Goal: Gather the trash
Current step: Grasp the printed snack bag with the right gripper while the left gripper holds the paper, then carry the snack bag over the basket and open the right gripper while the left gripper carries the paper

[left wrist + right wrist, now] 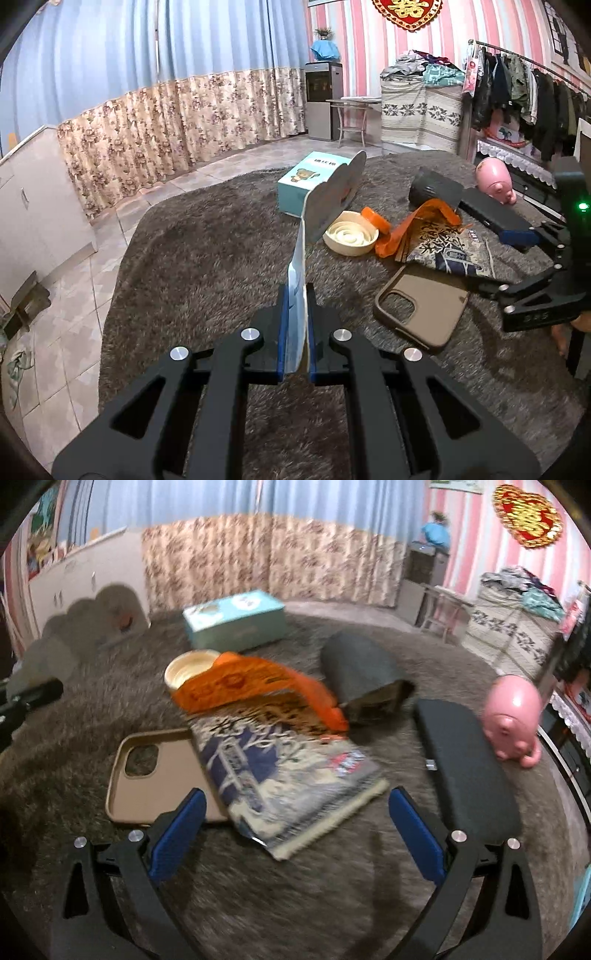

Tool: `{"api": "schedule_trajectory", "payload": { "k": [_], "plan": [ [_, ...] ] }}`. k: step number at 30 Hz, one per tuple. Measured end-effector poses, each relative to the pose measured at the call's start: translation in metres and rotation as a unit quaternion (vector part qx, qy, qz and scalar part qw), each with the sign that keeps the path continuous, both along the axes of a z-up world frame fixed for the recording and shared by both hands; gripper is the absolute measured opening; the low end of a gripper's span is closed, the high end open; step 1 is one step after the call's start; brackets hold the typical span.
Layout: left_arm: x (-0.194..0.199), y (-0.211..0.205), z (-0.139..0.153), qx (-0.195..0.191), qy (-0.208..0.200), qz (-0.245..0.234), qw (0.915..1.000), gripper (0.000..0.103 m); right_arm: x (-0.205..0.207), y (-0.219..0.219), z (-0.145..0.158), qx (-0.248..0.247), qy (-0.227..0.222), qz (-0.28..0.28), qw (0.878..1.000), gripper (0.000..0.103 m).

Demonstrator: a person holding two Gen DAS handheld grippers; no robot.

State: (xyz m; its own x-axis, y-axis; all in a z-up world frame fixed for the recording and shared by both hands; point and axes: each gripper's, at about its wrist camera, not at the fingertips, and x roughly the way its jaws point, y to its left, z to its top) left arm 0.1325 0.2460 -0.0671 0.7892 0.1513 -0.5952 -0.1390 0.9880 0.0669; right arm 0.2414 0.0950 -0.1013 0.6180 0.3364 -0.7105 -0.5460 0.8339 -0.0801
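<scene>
My left gripper (pixel 297 325) is shut on a thin pale-blue card packet (pixel 314 221) with a grey cloud-shaped top, held upright above the grey shaggy rug (pixel 207 258). The same packet (pixel 92 627) shows at the far left of the right wrist view. My right gripper (pixel 297 801) is open, its blue pads (pixel 184 830) either side of the near end of a crumpled orange-and-blue snack bag (pixel 280 760) lying on the rug, not touching it. The snack bag (pixel 443 247) and the right gripper (pixel 517 258) also appear at the right of the left wrist view.
Beside the bag lie a tan phone case (pixel 155 775), a cream round lid (pixel 190 668), a dark grey pouch (pixel 365 675) and a flat black case (pixel 465 768). Behind them stand a teal box (pixel 236 622) and a pink piggy bank (pixel 515 720). Tiled floor (pixel 74 288) borders the rug.
</scene>
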Motion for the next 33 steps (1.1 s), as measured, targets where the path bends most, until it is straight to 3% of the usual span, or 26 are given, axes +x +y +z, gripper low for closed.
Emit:
{"api": "schedule_trajectory", "payload": {
  "k": [1, 2, 4, 5, 8, 9, 18, 33],
  "plan": [
    [0.0, 0.0, -0.001, -0.002, 0.0, 0.001, 1.0, 0.007, 0.001, 0.003, -0.001, -0.002, 0.004, 0.003, 1.0, 0.09],
    [-0.001, 0.001, -0.002, -0.004, 0.0, 0.002, 1.0, 0.007, 0.002, 0.005, -0.001, -0.003, 0.009, 0.005, 1.0, 0.075],
    [-0.003, 0.001, -0.002, -0.005, -0.002, 0.003, 1.0, 0.007, 0.005, 0.006, -0.001, 0.004, 0.021, 0.01, 1.0, 0.066],
    [-0.005, -0.001, -0.002, -0.004, -0.003, 0.002, 1.0, 0.007, 0.005, 0.004, 0.001, 0.01, 0.021, 0.012, 1.0, 0.051],
    [-0.006, -0.009, 0.004, 0.002, -0.01, -0.004, 0.9999, 0.007, 0.0, -0.002, 0.008, 0.026, 0.03, 0.031, 0.999, 0.022],
    [-0.007, -0.012, 0.005, 0.004, -0.011, -0.006, 0.9999, 0.007, -0.002, -0.005, 0.009, 0.028, 0.031, 0.034, 0.999, 0.019],
    [-0.012, -0.05, 0.026, 0.008, -0.033, -0.036, 0.9988, 0.007, -0.037, -0.076, 0.036, 0.065, 0.011, 0.013, 0.998, 0.014],
    [0.0, -0.149, 0.033, -0.01, -0.048, -0.121, 0.9915, 0.007, -0.074, -0.226, 0.064, 0.114, -0.02, -0.1, 0.988, 0.006]
  ]
}}
